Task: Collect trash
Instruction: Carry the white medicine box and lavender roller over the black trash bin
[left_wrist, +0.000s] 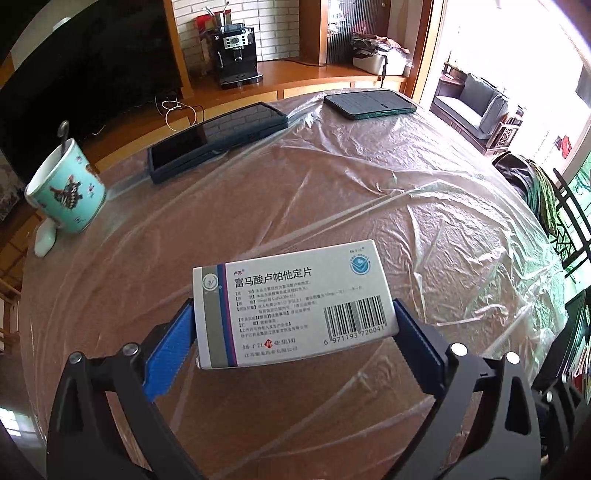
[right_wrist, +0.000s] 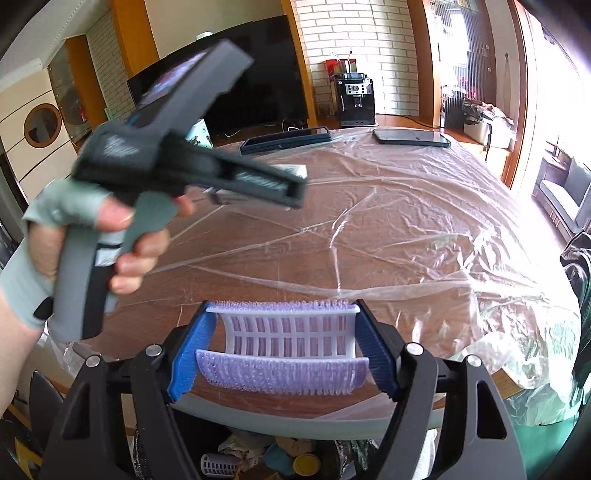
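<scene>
mug (left_wrist: 66, 188) left of tablet (left_wrist: 218, 142), phone (left_wrist: 369, 104) right

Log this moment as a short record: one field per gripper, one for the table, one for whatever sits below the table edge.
left gripper: jaws shut on white cardboard medicine box with barcode, held above the table
right gripper: jaws shut on purple-and-white plastic hair roller
table: round wooden table under clear plastic sheet; two dark tablets; turquoise patterned mug with spoon
below table edge: container of mixed rubbish, another hair roller visible inside
</scene>
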